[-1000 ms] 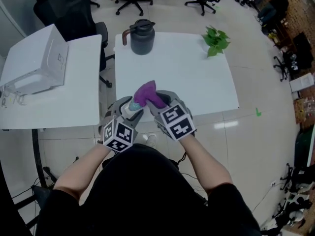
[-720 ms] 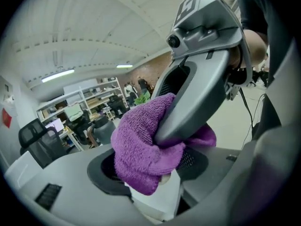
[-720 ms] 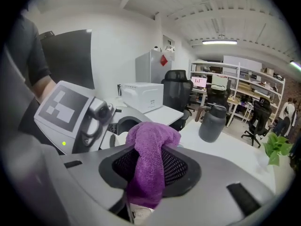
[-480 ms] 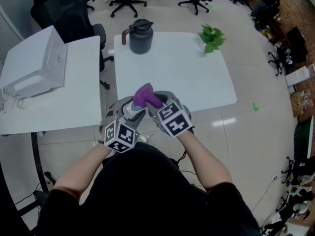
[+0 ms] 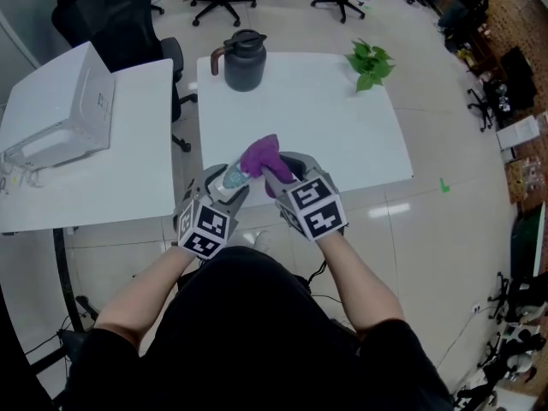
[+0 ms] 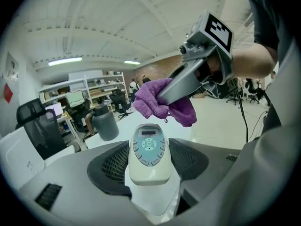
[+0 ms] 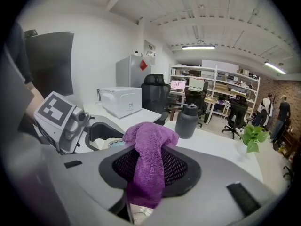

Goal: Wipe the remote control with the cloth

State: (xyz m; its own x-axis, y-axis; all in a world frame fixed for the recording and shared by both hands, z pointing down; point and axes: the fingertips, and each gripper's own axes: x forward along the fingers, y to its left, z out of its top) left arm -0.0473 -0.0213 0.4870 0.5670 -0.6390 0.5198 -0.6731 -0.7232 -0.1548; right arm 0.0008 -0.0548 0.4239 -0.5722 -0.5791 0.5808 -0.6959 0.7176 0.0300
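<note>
A white remote control with a pale blue button panel stands between the jaws of my left gripper, which is shut on it. In the head view the remote is held above the near edge of the white table. A purple cloth is bunched in my right gripper, which is shut on it. From the left gripper view the cloth hangs just beyond the remote's far end, apart from its face. The head view shows both grippers close together, with the cloth to the right of the remote.
On the table's far side stand a dark grey jug and a small green plant. A white boxy appliance sits on a second table at the left. Office chairs stand behind.
The right gripper has carried the cloth a little up and to the right, off the remote. The remote's top now shows again. The left gripper has barely moved.
</note>
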